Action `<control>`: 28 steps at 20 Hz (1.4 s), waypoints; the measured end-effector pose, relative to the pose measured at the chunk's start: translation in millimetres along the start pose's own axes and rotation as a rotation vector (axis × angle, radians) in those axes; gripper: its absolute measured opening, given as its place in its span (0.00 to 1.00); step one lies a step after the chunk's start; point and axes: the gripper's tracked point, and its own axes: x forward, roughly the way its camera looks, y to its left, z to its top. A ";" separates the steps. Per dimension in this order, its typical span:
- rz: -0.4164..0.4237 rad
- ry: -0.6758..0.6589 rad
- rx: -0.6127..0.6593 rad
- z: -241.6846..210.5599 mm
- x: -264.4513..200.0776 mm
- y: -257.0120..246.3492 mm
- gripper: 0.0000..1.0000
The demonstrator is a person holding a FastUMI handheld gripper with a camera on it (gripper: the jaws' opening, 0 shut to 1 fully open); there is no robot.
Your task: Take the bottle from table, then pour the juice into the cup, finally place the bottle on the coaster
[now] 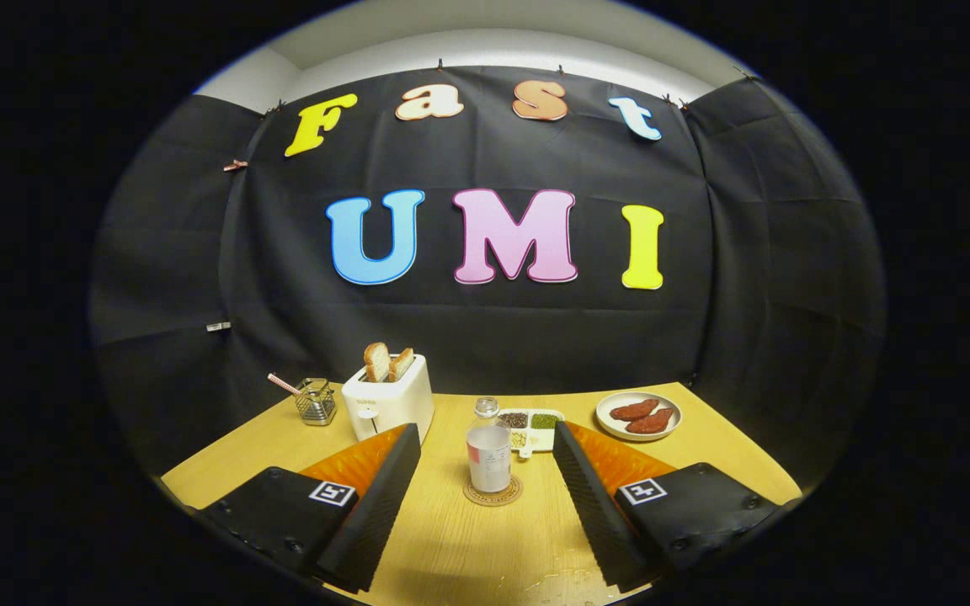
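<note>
A clear bottle [489, 450] with a pale label stands upright on a round coaster [493, 495] on the wooden table [468, 547]. It sits just ahead of my gripper [485, 438], roughly level with the fingertips and centred in the gap. My fingers [384, 492] are spread wide on either side of it and touch nothing. I cannot tell how much liquid the bottle holds.
A white toaster [388, 402] with two bread slices stands beyond the left finger, with a wire holder [315, 401] and a straw further left. Behind the bottle lies a small divided tray [531, 425]. A plate [638, 416] with reddish pieces sits beyond the right finger.
</note>
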 end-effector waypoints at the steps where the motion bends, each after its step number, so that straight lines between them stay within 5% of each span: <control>1: -0.007 -0.001 -0.010 4.9 -9.1 -3.6 0.97; 13: 0.031 -0.011 -0.106 53.8 -114.3 3.7 0.97; 28: -0.042 -0.018 -0.132 40.3 -152.6 52.4 0.97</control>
